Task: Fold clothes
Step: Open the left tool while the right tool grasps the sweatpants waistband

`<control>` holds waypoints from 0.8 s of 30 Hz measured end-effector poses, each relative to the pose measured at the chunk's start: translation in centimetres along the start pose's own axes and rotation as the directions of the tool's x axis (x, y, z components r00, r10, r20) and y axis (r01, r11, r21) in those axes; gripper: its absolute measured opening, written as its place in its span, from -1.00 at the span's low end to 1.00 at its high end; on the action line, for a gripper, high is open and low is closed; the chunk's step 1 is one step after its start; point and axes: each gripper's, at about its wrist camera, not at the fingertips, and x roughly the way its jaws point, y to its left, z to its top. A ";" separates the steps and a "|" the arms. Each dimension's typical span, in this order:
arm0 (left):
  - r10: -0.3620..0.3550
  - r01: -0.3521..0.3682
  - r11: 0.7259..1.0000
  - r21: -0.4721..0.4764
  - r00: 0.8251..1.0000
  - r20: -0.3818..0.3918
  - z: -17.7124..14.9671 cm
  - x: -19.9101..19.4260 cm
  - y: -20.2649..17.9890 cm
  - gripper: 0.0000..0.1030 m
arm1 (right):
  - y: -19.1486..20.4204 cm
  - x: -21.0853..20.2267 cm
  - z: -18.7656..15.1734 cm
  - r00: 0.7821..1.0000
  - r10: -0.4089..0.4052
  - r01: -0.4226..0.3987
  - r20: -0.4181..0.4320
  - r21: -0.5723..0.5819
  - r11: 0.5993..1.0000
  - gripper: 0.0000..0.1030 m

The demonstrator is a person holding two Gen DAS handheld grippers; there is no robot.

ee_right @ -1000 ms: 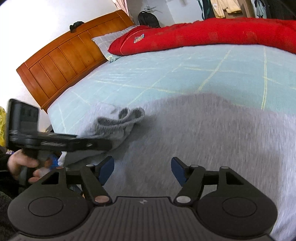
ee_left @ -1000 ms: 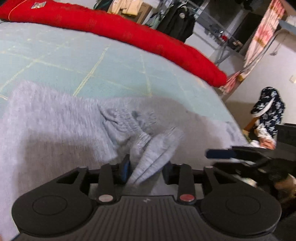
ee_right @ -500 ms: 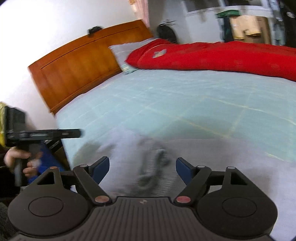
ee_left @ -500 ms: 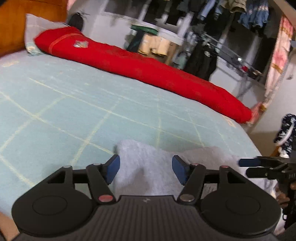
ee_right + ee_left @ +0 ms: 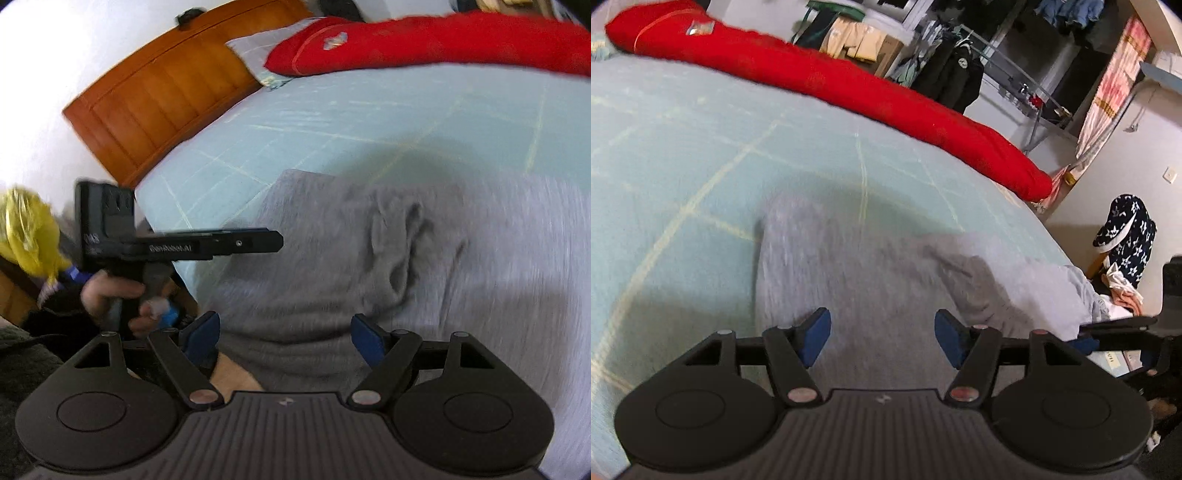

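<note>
Grey knit garment: landmark. Lies on the bed near its close edge, spread but not flat, under both grippers.
Left gripper: released, blue pads wide apart, nothing between them. Hovers over the garment's near part. In the right wrist view it shows side-on at the garment's left end, held by a hand.
Right gripper: released too, pads wide apart, empty. Sits just above the garment's near hem; touching or not, cannot tell.
Garment detail: bunched pleat mid-cloth, running front to back. Thicker doubled-over lump toward its right end. Left edge looks straight and clean.
Bed sheet: pale green with yellow grid lines, bare beyond the garment.
Red duvet roll: well beyond the garment, along the far side of the bed.
Wooden headboard: far left of the garment, with a pillow against it.
Clothes rack: past the duvet, off the bed.
Step, my read: between grasps. Neither gripper holds cloth, layers partly doubled. Fits either a fold just laid down or a repositioning ahead of one; pictures do not settle which.
Next move needs: both grippers pinching a single edge, not the bunch. Pleat should be flattened or it gets locked into the fold. Soft knit sags, so lift both ends level.
</note>
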 end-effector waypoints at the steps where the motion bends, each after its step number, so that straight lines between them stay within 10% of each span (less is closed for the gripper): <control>1: -0.006 0.006 1.000 -0.004 1.000 -0.002 0.0 0.2 0.2 0.21 | -0.4 0.3 -0.2 1.000 -0.002 0.002 0.001 0.041 0.999 0.59; 7: -0.028 0.028 0.999 0.023 1.000 -0.005 0.0 0.3 0.0 0.27 | -3.8 1.8 -1.8 1.000 -0.009 0.011 -0.009 0.300 0.954 0.54; 24: -0.071 0.071 0.997 -0.003 0.997 0.014 0.1 -0.1 1.0 0.28 | -4.1 2.6 -1.5 0.992 -0.019 -0.030 0.124 0.382 0.923 0.26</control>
